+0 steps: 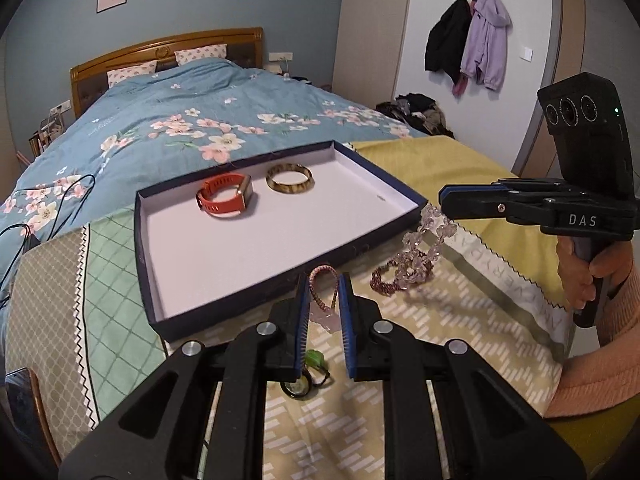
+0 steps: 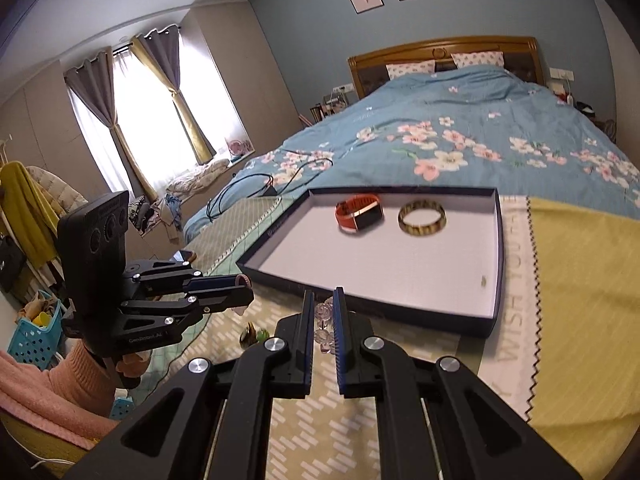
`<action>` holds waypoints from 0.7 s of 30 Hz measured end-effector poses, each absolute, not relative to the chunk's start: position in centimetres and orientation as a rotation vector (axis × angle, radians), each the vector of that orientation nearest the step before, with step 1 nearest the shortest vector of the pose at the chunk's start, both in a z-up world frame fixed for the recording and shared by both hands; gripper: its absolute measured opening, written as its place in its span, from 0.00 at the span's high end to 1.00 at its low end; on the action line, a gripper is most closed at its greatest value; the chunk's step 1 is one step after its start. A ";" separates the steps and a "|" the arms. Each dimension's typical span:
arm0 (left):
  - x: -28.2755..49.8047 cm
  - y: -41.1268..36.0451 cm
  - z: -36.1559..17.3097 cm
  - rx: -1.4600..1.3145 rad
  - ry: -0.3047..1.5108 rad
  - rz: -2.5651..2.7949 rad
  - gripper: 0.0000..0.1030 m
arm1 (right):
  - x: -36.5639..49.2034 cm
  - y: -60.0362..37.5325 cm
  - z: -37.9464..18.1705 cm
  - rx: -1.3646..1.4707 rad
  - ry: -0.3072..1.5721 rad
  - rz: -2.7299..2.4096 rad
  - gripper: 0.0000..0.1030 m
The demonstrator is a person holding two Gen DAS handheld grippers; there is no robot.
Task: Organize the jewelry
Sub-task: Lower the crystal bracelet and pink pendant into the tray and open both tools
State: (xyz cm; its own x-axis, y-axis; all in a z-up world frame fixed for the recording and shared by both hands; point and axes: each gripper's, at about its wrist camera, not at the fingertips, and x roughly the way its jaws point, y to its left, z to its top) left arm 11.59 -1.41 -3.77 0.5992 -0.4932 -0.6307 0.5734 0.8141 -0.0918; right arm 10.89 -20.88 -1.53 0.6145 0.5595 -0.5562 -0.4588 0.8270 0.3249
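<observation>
Left wrist view: orange smartwatch (image 1: 224, 199) and amber bangle (image 1: 290, 178) already in shallow navy tray (image 1: 280, 276). Left tongs (image 1: 325, 304) clenched on pink braided bracelet (image 1: 323, 284); right tongs (image 2: 322, 320) clenched on clear-pink bead bracelet (image 1: 420, 256). Both off table, not yet in tray; green-charm ring (image 1: 308, 376) remains.

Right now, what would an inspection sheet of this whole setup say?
Surface: patterned cloth over the foot of the bed.
Job's things: shallow tray holding an orange watch and a striped bangle; pink bead bracelet on the cloth.
Clutter: small green trinket and a dark ring.
Grippers: left gripper shut on a braided pink bracelet; right gripper shut on clear beads.
Cables: black cable on the duvet.
Surroundings: bed, curtains, hanging coats.
</observation>
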 end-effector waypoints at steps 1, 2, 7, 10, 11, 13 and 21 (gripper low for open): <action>11.6 -1.4 -3.5 0.120 0.686 -0.619 0.86 | 11.1 -20.9 -1.2 0.153 0.688 0.593 0.93; 11.7 -1.4 -3.3 0.117 0.680 -0.614 0.86 | 11.2 -20.8 -1.0 0.149 0.682 0.591 0.93; 12.1 -1.5 -2.8 0.106 0.664 -0.597 0.86 | 12.4 -20.8 0.2 0.128 0.650 0.586 0.93; 12.7 -1.6 -2.5 0.101 0.656 -0.589 0.86 | 13.0 -20.8 0.8 0.124 0.633 0.587 0.93; 12.9 -1.6 -2.4 0.101 0.654 -0.586 0.86 | 13.3 -20.8 0.9 0.125 0.631 0.588 0.93; 13.2 -1.6 -2.3 0.102 0.648 -0.582 0.86 | 13.7 -20.6 1.1 0.110 0.626 0.583 0.93; 14.9 -1.9 -2.0 0.108 0.638 -0.555 0.86 | 16.5 -20.1 1.2 0.099 0.629 0.579 0.93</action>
State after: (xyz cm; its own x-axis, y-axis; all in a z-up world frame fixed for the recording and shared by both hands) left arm 14.92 -1.91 -1.96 0.6636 -0.4576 -0.5919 0.5227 0.8496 -0.0708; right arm 16.53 -20.10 1.21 0.6562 0.5396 -0.5275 -0.4813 0.8377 0.2582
